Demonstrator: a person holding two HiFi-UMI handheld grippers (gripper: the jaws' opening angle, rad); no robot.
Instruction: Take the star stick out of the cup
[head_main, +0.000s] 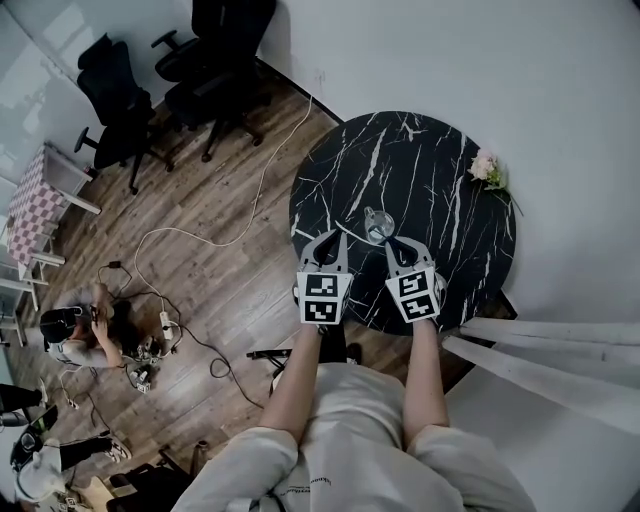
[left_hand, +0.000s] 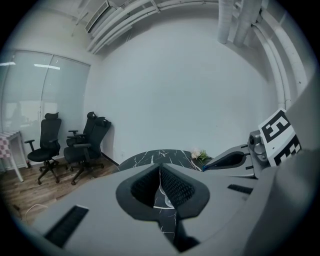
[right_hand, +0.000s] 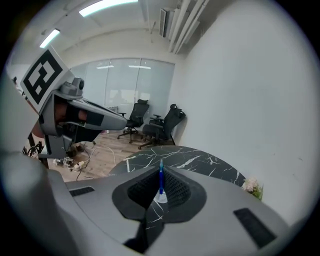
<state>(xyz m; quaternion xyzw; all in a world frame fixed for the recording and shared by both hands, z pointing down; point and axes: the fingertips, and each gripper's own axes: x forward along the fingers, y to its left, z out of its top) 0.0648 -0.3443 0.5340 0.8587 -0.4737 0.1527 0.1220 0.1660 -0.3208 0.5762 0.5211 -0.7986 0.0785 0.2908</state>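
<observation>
A small clear glass cup (head_main: 378, 226) stands on the round black marble table (head_main: 440, 150), near its front edge. A thin blue stick (right_hand: 161, 179) rises from the cup (right_hand: 160, 196), and no star shows on it. My right gripper (head_main: 393, 242) is just right of the cup, its jaws closed on the stick's upper part (right_hand: 161, 167). From the left gripper view I see the right gripper (left_hand: 235, 160) with a blue speck at its tip. My left gripper (head_main: 334, 240) is just left of the cup, shut and empty (left_hand: 160, 169). The glass (left_hand: 163, 198) shows below its tips.
A pink flower sprig (head_main: 487, 168) lies at the table's far right edge beside the white wall. Black office chairs (head_main: 205, 60) stand on the wood floor at the far left, where cables (head_main: 180, 235) trail. A person (head_main: 75, 335) sits on the floor at the left.
</observation>
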